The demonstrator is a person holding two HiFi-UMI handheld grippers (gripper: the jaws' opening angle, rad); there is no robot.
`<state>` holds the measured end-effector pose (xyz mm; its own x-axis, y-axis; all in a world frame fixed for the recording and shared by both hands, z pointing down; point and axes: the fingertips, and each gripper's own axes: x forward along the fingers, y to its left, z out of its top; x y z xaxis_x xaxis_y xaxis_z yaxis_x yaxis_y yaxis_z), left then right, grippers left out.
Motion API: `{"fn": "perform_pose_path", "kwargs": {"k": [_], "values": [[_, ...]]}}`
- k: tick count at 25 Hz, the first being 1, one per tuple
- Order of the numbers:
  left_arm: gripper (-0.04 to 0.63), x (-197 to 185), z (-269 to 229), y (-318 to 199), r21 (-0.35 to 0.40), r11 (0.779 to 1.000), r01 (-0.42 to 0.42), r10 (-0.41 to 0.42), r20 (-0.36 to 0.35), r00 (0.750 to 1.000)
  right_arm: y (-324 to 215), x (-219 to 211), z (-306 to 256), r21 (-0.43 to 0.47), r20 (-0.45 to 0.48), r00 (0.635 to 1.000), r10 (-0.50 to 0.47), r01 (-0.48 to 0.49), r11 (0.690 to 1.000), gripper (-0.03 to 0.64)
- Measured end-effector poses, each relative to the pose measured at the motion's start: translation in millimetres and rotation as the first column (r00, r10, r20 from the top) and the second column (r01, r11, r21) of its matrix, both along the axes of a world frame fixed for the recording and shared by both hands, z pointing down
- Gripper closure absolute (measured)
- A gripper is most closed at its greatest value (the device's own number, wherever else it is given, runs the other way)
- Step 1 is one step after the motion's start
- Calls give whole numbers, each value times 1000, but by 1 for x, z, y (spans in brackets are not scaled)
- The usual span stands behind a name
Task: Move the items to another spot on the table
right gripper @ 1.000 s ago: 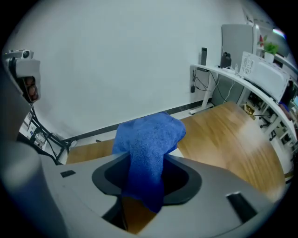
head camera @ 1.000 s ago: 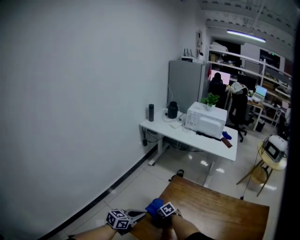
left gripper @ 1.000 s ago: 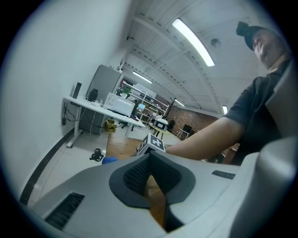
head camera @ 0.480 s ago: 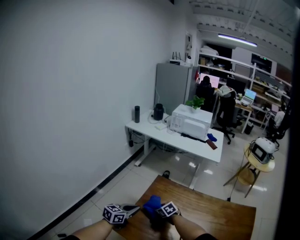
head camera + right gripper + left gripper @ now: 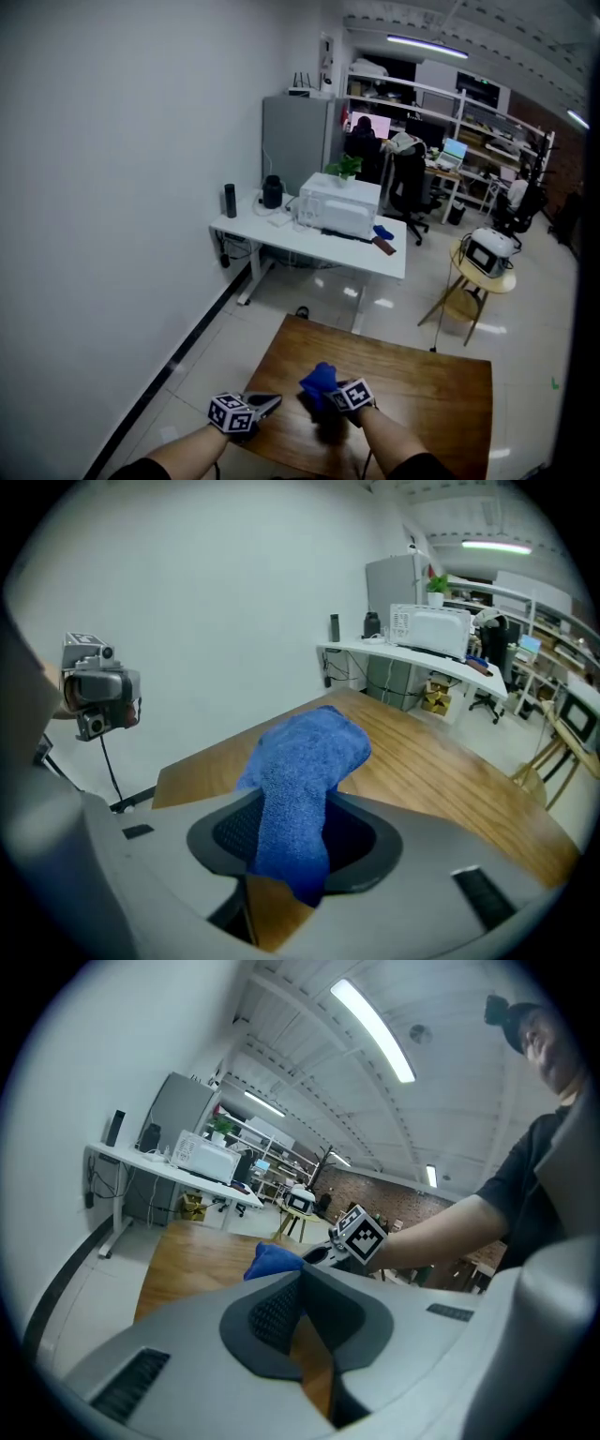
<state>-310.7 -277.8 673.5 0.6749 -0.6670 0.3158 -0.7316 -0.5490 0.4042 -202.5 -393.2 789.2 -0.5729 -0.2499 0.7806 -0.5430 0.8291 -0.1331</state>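
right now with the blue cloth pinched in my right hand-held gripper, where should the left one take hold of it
Probably the loose, bunched end of the blue cloth that sticks out past the right hand-held gripper, which pinches the other end. Bring the left hand-held gripper in from its own side, across the roll. Its jaws look closed, so open them first.

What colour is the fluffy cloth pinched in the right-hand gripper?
The terry cloth is bright blue, clearest in the right gripper view.

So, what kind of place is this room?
Most likely an office or lab workspace: a white desk by the wall, an office chair facing a lit monitor, and metal shelving at the back.
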Motion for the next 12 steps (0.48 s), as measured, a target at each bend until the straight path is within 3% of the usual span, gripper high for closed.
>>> {"fn": "perform_pose_path", "kwargs": {"k": [6,12], "values": [[604,56,-3,3,6,998,-56,56,-3,998,8,80,-12,27,-6,996,87,-87,996,451],[604,163,6,0,11,996,-94,94,-13,995,8,196,-12,28,2,986,165,-165,986,451]]}}
